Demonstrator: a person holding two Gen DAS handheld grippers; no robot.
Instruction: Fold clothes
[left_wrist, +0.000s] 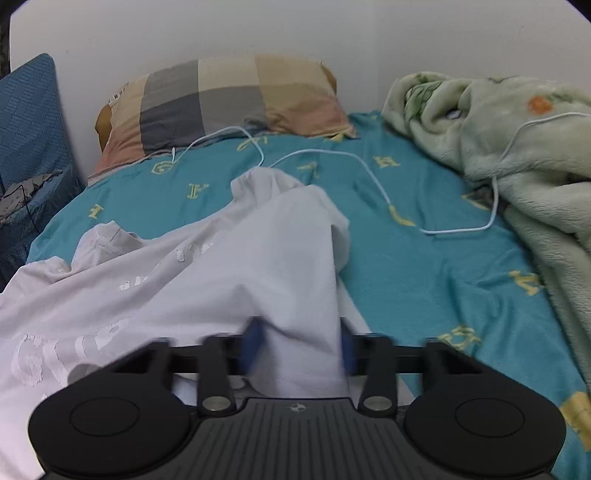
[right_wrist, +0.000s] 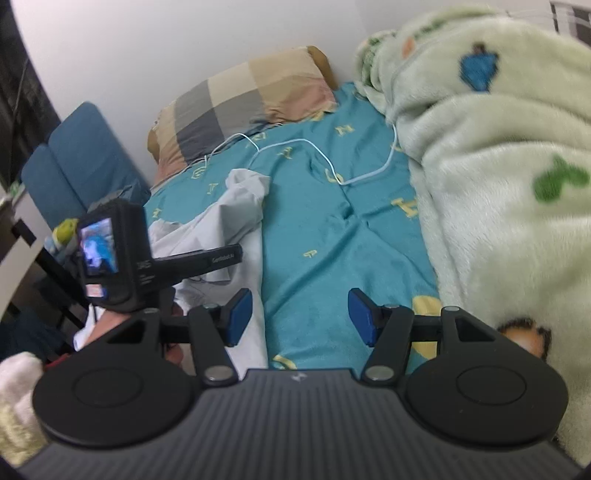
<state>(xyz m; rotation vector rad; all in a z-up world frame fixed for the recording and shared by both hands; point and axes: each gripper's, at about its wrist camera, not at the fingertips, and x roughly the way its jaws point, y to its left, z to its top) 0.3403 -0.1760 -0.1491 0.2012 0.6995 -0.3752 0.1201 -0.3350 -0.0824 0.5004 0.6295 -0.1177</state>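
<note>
while the left gripper (left_wrist: 297, 345) pinches a fold of the white shirt (left_wrist: 207, 280) on the teal bed sheet (left_wrist: 424, 258), the right gripper (right_wrist: 301, 317) hangs released, holding nothing.

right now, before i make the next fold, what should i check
1. Left gripper holding the white shirt: ok, a fold sits between its blurred pads.
2. Right gripper free: ok, open and empty over the teal sheet, beside the shirt's edge.
3. Shirt lying flat: not ok, it is bunched and creased.
4. White cable clear of the shirt: not ok, it meets the shirt's far end.
5. Green blanket clear of the shirt: ok, bare sheet lies between them.
</note>
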